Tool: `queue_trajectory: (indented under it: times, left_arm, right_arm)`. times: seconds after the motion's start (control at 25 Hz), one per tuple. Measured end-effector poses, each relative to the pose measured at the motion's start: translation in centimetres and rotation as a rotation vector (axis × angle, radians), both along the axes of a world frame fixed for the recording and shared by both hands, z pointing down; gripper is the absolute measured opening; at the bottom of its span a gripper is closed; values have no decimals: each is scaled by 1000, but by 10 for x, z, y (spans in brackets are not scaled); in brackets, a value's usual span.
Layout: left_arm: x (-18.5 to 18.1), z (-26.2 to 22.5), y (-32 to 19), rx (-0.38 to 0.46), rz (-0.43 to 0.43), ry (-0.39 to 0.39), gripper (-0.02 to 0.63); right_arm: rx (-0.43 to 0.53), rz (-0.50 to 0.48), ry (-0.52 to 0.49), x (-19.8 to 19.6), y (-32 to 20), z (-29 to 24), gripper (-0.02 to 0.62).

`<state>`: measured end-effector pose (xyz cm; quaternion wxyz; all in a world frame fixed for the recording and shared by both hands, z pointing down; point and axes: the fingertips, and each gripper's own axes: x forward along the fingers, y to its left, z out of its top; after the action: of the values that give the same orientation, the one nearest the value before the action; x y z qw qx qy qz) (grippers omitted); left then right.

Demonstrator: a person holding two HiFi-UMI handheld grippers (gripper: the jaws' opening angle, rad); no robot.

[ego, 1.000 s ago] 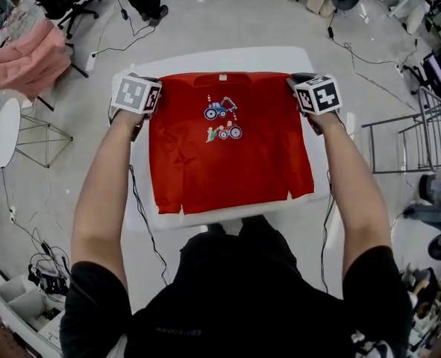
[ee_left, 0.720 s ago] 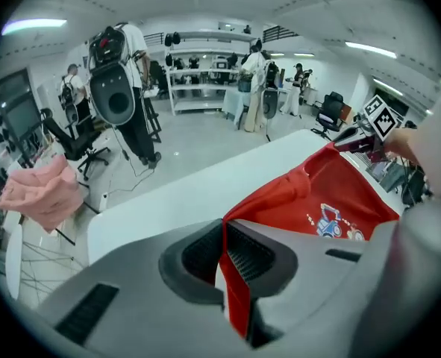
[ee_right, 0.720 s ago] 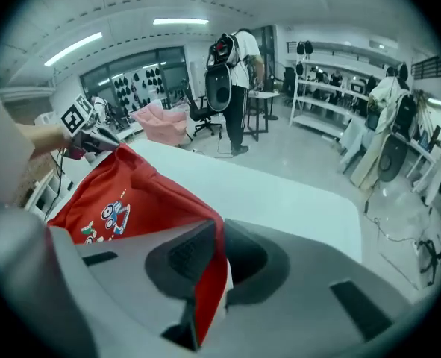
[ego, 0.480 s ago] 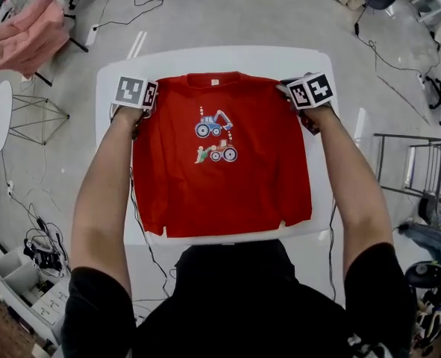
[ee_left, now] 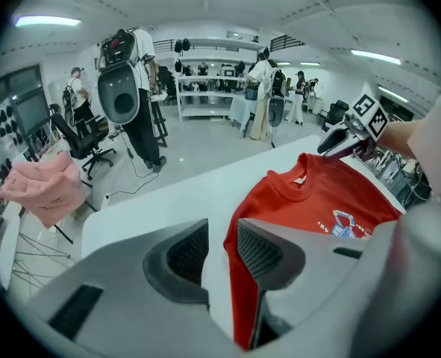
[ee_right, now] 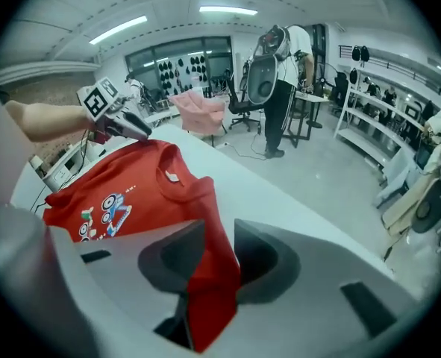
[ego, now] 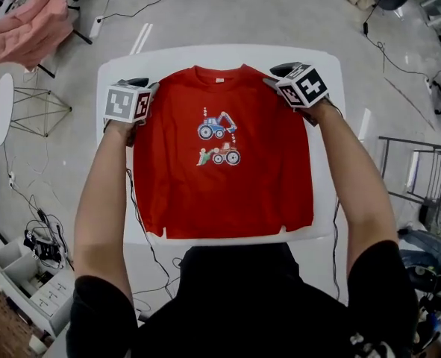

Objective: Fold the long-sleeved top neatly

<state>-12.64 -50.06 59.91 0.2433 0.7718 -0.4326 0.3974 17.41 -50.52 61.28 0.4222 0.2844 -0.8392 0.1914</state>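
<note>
**Head view.**
- White table: holds the red long-sleeved top. Top lies flat, front up, vehicle print at chest, neck at far edge, hem at near edge, sleeves folded in along the sides.
- Surroundings: pink garment on a stand far left, round side table on the left, floor cables and storage bins lower left, metal rack on the right. Nothing lies betw. grippers and top.
- Left gripper: at top's left shoulder.
- Right gripper: at top's right shoulder.

**Left gripper view.**
- Jaws apart, just been opening.
- Top's shoulder edge runs under the right-hand jaw.
- Gap shows mostly bare table, w/ a strip of red low down. Pads not pressing the cloth.
- Beyond: right gripper at the far shoulder, pink garment, office chair, standing person w/ gear on the back, shelving.

**Right gripper view.**
- Jaws apart, just been opening.
- A fold of the shoulder cloth lies in the gap and hangs slack towards the camera, close against the left-hand pad. Not clamped.
- Beyond: left gripper at the opp. shoulder, pink garment, a standing person, shelving on the right.
</note>
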Motion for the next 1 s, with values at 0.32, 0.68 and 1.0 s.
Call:
queue_trajectory:
  times: [0.32,0.68,1.0]
  left_arm:
    - [-28,-3,30,-10,-23,13,106]
    - [0,-6,52,-28,15,127,118]
    - [-17,-24,83,100,-11,87,118]
  right_arm:
    - [-18,146,-7,6,-25,19,15]
    - [44,270,-130,30,-4,-14,125]
    - [56,381,-121,91,95,-27,110]
